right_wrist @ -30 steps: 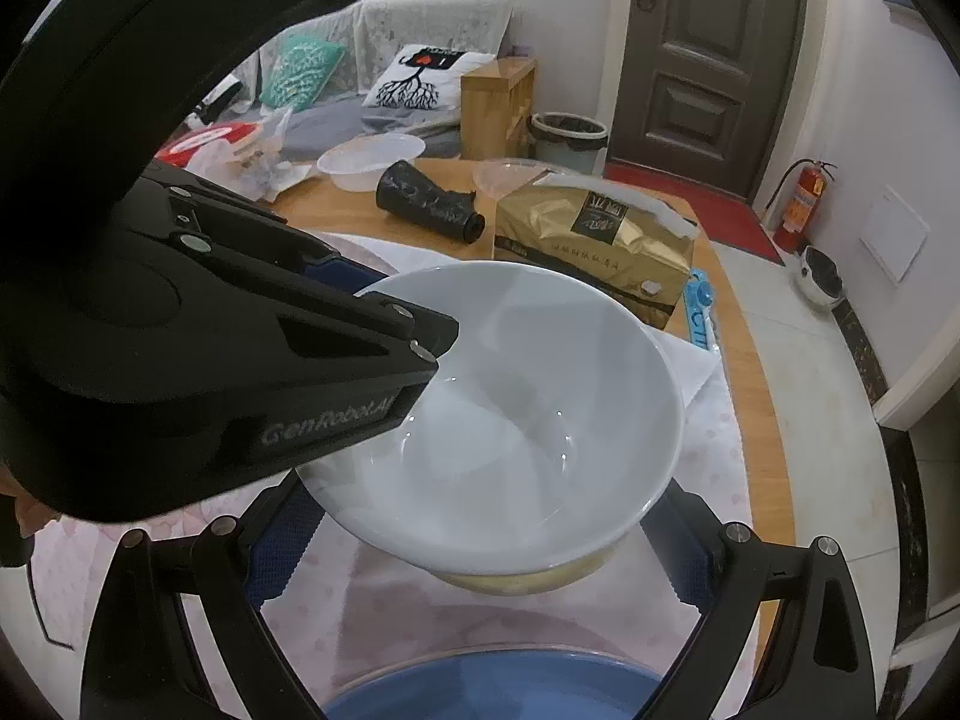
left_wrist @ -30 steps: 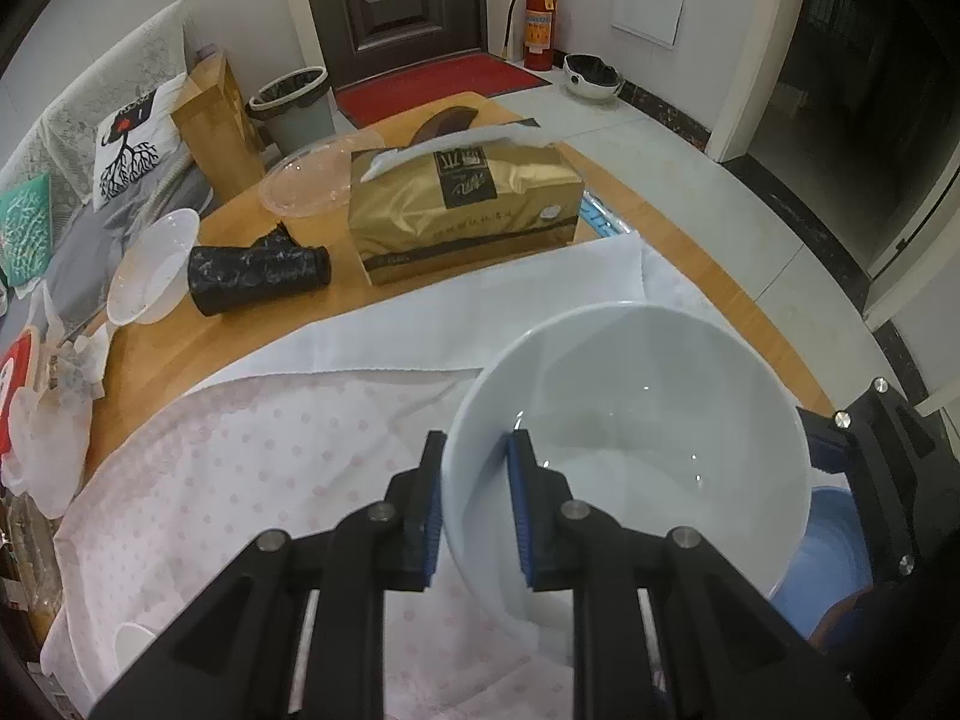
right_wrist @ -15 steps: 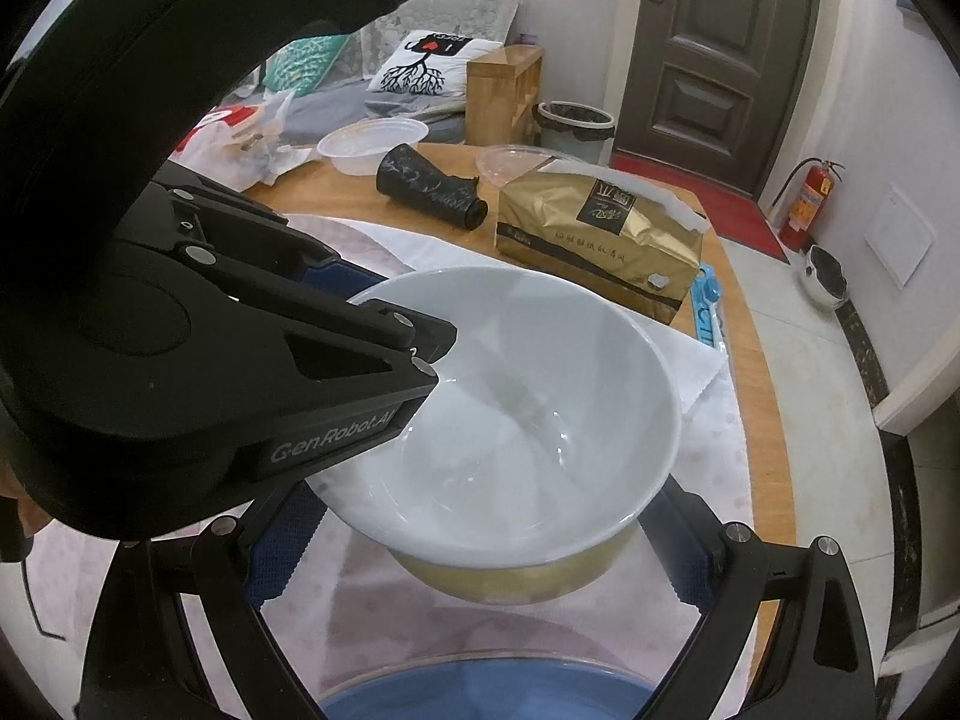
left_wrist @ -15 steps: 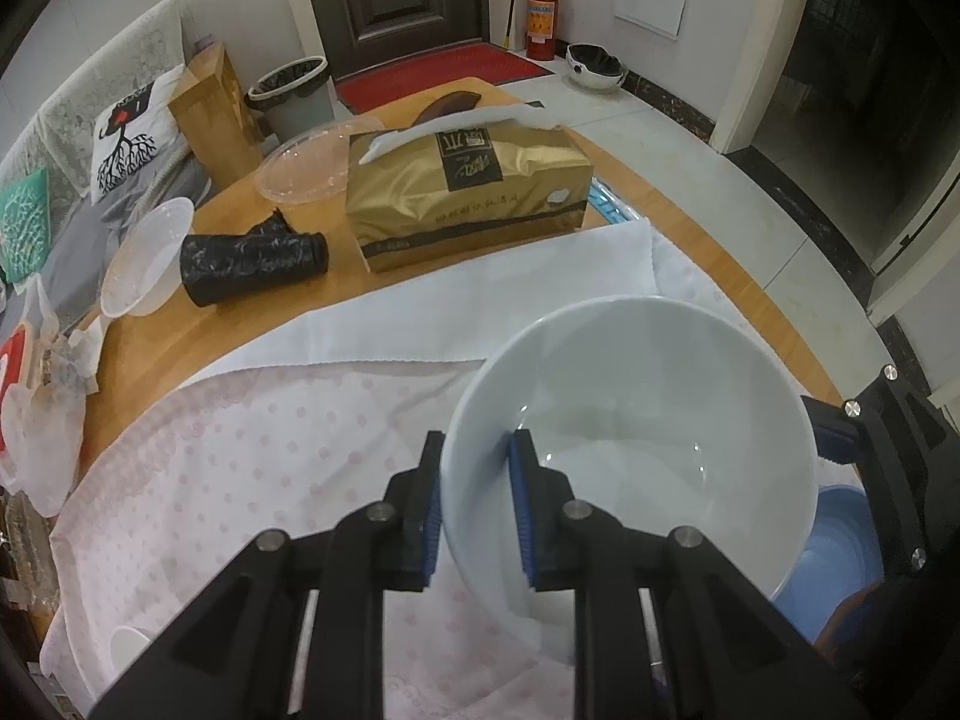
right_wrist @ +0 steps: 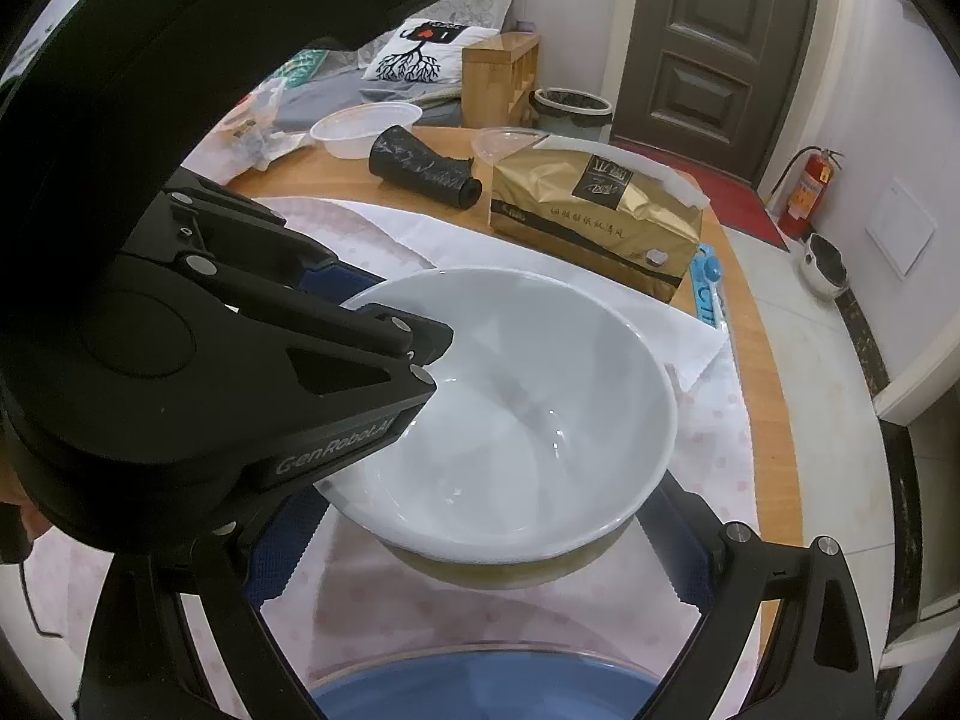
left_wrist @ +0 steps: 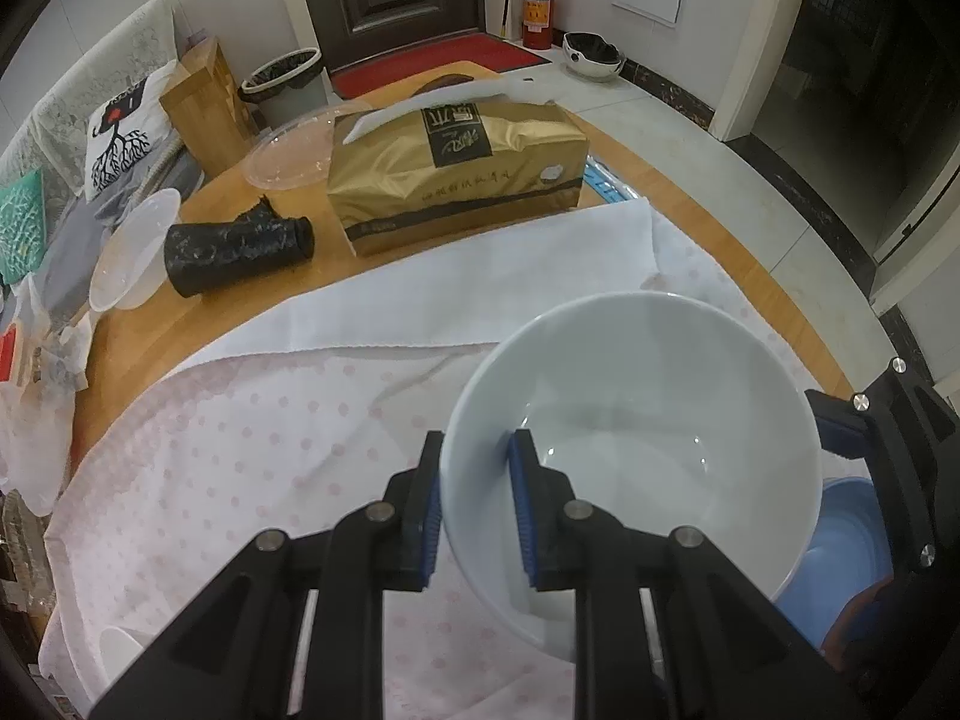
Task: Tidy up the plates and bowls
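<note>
My left gripper [left_wrist: 477,504] is shut on the near rim of a white bowl [left_wrist: 648,432], one finger inside and one outside. In the right wrist view the white bowl [right_wrist: 516,420] sits in a yellow bowl [right_wrist: 510,570] whose lower wall shows beneath it. My right gripper [right_wrist: 474,546] is open, its fingers wide on either side of the bowls without touching them. A blue plate [right_wrist: 480,684] lies below at the near edge and also shows in the left wrist view [left_wrist: 852,552].
A dotted pink cloth [left_wrist: 240,456] and a white cloth [left_wrist: 456,288] cover the round wooden table [left_wrist: 198,318]. Behind stand a gold tissue pack [left_wrist: 456,168], a black roll [left_wrist: 240,246], clear plastic containers [left_wrist: 132,258] and a lid [left_wrist: 294,150].
The white bowl in my left gripper has moved down onto the yellow bowl, so less of the yellow wall shows. The right gripper has stayed open around them.
</note>
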The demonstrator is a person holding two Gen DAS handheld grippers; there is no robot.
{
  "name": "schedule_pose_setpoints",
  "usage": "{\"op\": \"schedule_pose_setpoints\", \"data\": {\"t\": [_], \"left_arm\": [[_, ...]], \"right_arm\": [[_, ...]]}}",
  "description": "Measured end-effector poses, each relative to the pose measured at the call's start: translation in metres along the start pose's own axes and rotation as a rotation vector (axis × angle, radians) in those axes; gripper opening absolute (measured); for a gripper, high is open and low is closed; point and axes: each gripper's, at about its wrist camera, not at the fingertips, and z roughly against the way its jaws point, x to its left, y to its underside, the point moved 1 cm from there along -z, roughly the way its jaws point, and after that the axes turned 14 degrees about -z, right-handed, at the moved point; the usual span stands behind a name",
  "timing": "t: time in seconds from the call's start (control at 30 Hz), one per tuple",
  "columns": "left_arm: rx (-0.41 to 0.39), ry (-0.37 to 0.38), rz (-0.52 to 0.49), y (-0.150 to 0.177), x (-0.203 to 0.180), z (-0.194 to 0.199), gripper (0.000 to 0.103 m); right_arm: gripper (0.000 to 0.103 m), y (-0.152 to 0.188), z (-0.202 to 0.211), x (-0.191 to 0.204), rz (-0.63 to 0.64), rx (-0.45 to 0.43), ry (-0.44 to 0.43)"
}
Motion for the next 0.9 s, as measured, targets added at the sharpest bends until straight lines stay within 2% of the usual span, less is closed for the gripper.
{"op": "schedule_pose_setpoints", "data": {"t": [0.4, 0.9], "left_arm": [[0.028, -0.027, -0.032, 0.003, -0.010, -0.008, 0.018], [0.021, -0.024, -0.009, 0.007, -0.008, -0.002, 0.018]], "right_arm": [[0.096, 0.001, -0.001, -0.002, 0.007, 0.016, 0.024], [0.096, 0.007, 0.002, -0.006, -0.022, 0.014, 0.021]]}}
